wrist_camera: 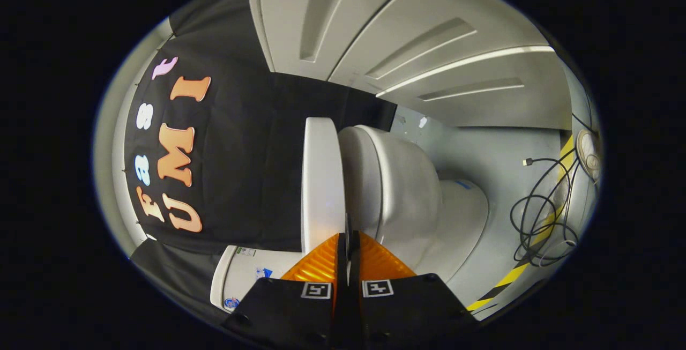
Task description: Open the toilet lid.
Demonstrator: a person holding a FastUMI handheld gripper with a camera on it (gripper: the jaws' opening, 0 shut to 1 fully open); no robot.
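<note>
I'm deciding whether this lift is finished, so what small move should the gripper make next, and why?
Probably carry the lid a little further back toward the tank, then release. The gripper looks shut on the lid's edge, its orange fingers nearly together, and the lid already stands well clear of the bowl, so it seems open but not yet resting against anything.

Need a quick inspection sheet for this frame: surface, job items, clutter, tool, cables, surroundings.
Surface: grey floor, yellow-black hazard tape along it.
Job's things: toilet lid lifted off the toilet bowl, edge-on; tank behind it.
Clutter: nothing seen.
Tool: tool, orange fingers closed together at the lid's edge; grip on the lid cannot be told.
Cables: black cable coiled loose on the floor.
Surroundings: black cloth wall, white panels.
</note>
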